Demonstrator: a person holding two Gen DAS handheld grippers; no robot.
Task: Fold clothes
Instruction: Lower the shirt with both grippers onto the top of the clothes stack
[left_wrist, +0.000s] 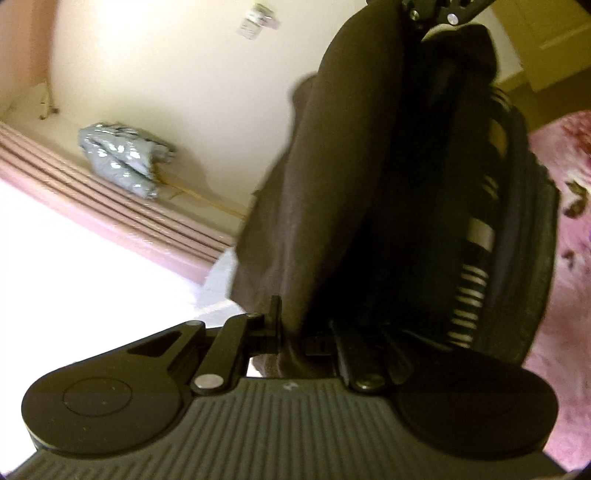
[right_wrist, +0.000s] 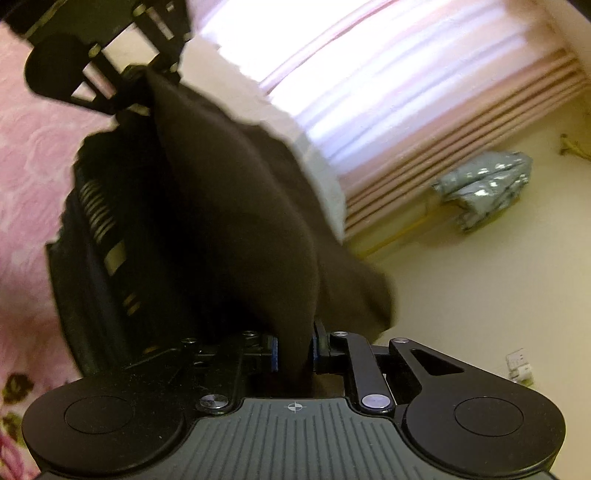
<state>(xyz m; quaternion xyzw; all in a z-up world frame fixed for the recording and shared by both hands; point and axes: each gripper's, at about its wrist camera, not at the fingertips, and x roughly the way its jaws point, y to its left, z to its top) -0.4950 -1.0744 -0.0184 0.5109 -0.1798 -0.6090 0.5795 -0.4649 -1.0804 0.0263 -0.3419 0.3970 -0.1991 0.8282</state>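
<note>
A dark brown garment (left_wrist: 325, 192) hangs stretched between my two grippers, with a black-and-white striped part (left_wrist: 476, 266) showing in its folds. In the left wrist view my left gripper (left_wrist: 291, 332) is shut on one edge of the cloth. At the top of that view the right gripper (left_wrist: 432, 18) holds the far end. In the right wrist view my right gripper (right_wrist: 294, 349) has its blue pads (right_wrist: 274, 350) pressed on the garment (right_wrist: 229, 221). The left gripper (right_wrist: 151, 88) grips the cloth's other end at the upper left.
A pink floral bedspread (left_wrist: 565, 266) (right_wrist: 29, 177) lies under the garment. Pink curtains (right_wrist: 424, 122) hang before a bright window. A crumpled silver-grey bag (left_wrist: 122, 162) (right_wrist: 484, 188) lies by the cream wall. A wall socket (right_wrist: 521, 365) shows at the lower right.
</note>
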